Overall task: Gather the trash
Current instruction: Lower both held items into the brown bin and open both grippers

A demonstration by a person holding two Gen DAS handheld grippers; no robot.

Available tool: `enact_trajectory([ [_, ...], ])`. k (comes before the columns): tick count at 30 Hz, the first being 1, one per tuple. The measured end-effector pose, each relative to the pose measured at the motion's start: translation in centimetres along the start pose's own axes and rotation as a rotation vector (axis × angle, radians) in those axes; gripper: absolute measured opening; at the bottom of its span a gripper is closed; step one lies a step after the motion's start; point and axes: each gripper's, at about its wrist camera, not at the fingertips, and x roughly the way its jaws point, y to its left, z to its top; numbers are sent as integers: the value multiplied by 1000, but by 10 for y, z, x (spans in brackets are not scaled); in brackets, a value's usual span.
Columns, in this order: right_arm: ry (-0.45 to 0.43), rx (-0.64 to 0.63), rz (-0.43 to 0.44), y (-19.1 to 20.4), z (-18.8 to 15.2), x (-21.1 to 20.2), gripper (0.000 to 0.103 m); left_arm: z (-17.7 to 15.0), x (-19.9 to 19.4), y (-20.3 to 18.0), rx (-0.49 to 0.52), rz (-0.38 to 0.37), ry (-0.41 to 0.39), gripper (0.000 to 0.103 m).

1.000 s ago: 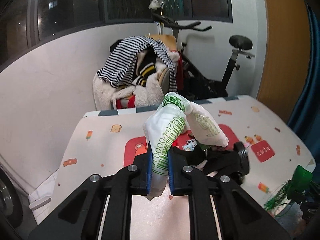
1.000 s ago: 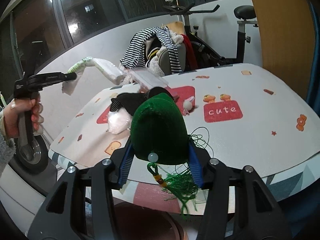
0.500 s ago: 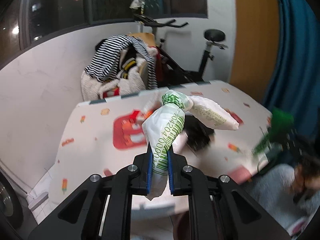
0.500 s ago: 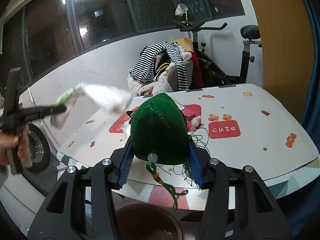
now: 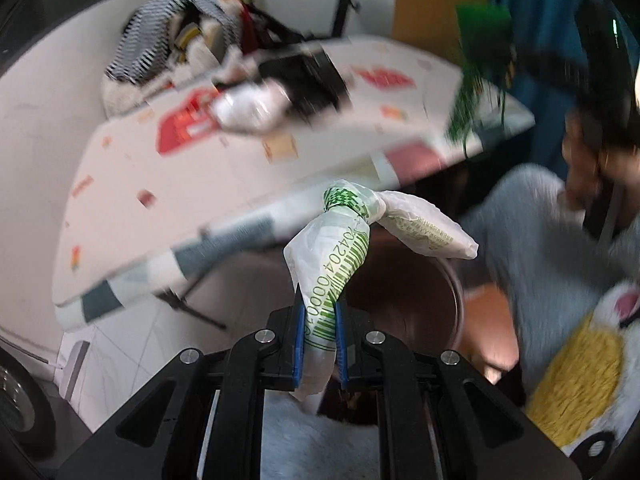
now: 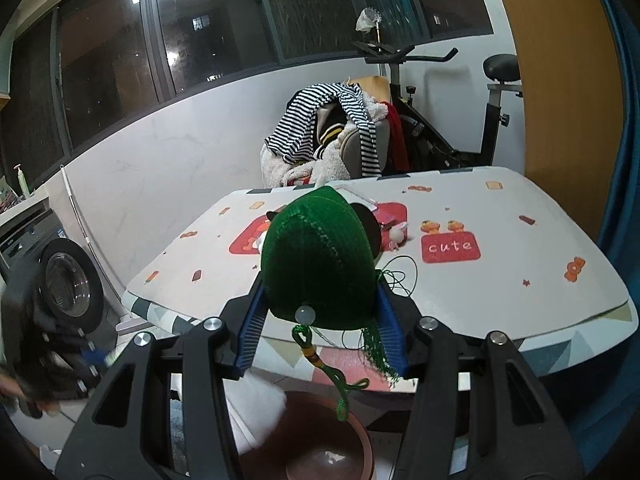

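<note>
A knotted white plastic bag (image 5: 340,240) with green print hangs pinched in my left gripper (image 5: 319,312), which points steeply down. It is off the table's front edge, above a round brown bin (image 5: 456,292) on the floor. My right gripper (image 6: 320,296) is shut on a green knitted dome (image 6: 316,256) with a bead and green tassels. It is held in front of the table (image 6: 500,280), above the same bin (image 6: 360,436). In the left wrist view the green dome (image 5: 482,28) shows blurred at the upper right. The left gripper (image 6: 52,356) is a dark blur at the lower left of the right wrist view.
On the table (image 5: 180,200) lie a black item (image 5: 312,80) and crumpled white plastic (image 5: 248,108). Behind stand a chair piled with striped clothes (image 6: 332,128) and an exercise bike (image 6: 440,128). A washing machine (image 6: 64,280) is at the left. A person's grey sleeve (image 5: 540,240) is at the right.
My left gripper swung with the bag from above the tabletop, down past the front edge, to over the brown bin. My right gripper rose slightly with the green dome, away from the table.
</note>
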Motion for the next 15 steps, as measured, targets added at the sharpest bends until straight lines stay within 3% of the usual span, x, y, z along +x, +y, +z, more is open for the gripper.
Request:
enact_trajectory([
  [5, 13, -1, 3, 3, -5, -2, 52, -6, 36, -9, -21, -43, 120, 13],
  [12, 29, 5, -14, 0, -10, -4, 52, 4, 95, -6, -155, -120, 239, 14],
  [13, 31, 7, -15, 0, -11, -4, 52, 5, 100, -6, -169, -128, 235, 17],
  [15, 35, 12, -20, -2, -13, -4, 52, 10, 107, -7, -202, -148, 197, 32],
])
